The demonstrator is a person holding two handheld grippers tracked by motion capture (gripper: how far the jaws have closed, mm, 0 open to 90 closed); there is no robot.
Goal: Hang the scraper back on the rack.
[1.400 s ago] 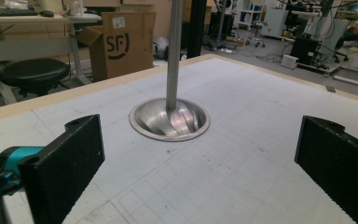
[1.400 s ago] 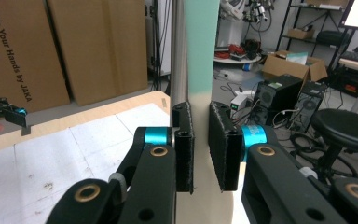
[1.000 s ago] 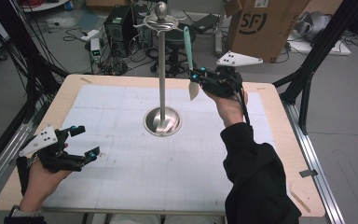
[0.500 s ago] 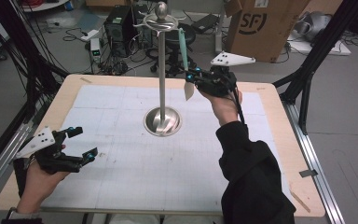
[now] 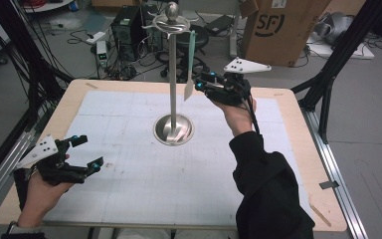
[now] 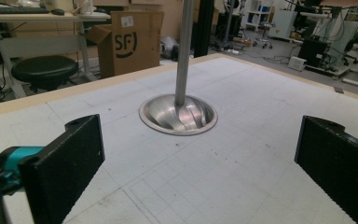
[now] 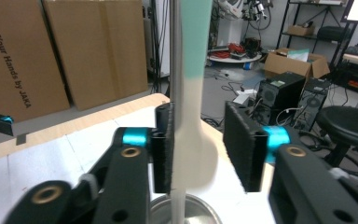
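Observation:
A steel stand [image 5: 172, 74] rises from a round dished base [image 5: 173, 130] at the table's middle, with a hooked crosspiece and knob at its top. A long spoon [image 5: 191, 55], with a teal handle and a white bowl, hangs upright just right of the pole, its handle tip up by the crosspiece. My right gripper [image 5: 199, 85] is raised with its jaws on either side of the bowl. In the right gripper view the spoon [image 7: 193, 56] touches the left pad, and a narrow gap shows before the right pad. My left gripper [image 5: 90, 151] rests open at the front left, holding nothing.
A white gridded mat [image 5: 144, 189] covers the wooden table [image 5: 288, 149]. Behind the far edge are a cardboard box [image 5: 278, 27], a black stool [image 5: 191, 37], a computer tower and floor cables. Black frame legs stand at both sides.
My right gripper has carried the spoon up and to the left until it hangs beside the pole. The left gripper has barely moved.

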